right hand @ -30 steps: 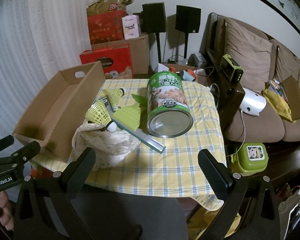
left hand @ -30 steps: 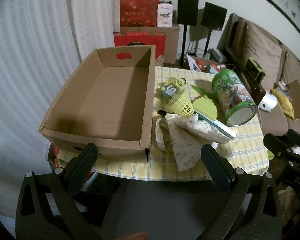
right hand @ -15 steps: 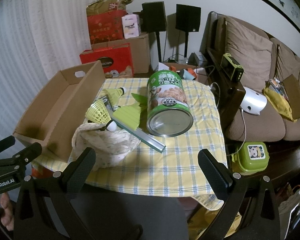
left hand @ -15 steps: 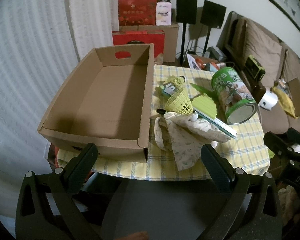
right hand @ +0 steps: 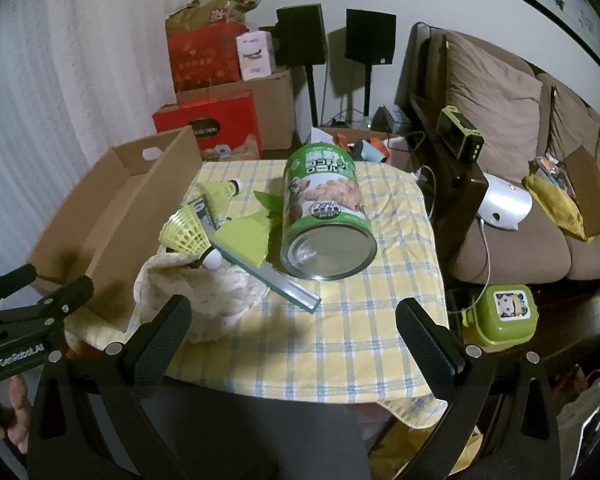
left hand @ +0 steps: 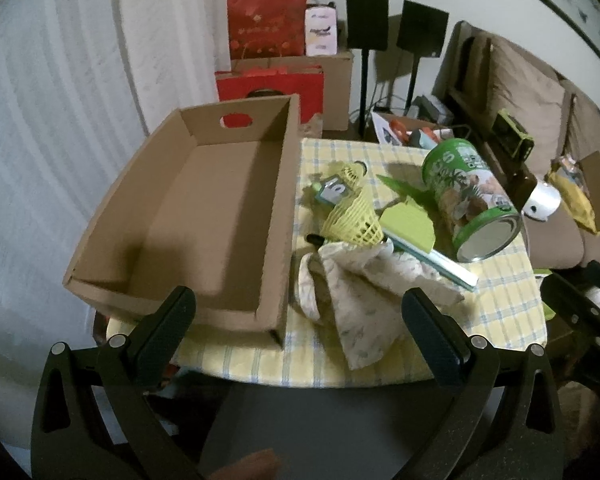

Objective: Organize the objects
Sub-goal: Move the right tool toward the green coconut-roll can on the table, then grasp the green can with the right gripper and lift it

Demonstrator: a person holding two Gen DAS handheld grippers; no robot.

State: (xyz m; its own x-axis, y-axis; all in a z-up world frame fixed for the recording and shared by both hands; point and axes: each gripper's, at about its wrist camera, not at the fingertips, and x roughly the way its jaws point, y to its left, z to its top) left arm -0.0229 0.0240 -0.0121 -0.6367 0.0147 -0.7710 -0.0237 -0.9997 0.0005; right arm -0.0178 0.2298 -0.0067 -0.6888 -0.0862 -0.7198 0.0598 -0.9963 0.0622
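Both grippers are hovering short of the near table edge with jaws spread wide and nothing between them: the left gripper (left hand: 298,312) is facing the cardboard box (left hand: 204,216), the right gripper (right hand: 292,322) is facing the clutter. The box is sitting empty on the left half of the checked tablecloth (right hand: 360,320); every item is lying outside it, so no packing appears to be done yet. The cloth (left hand: 364,280) is lying nearest, just beside the box wall, and is judged the sensible first pick: pinch a raised fold rather than the flat part, and lift clear of the wall. A yellow shuttlecock (left hand: 354,218) is touching the cloth's far edge and may be dragged along. The green can (right hand: 326,212) is lying on its side and may roll if nudged. A green-and-white flat tool (right hand: 260,258) is lying touching the can.
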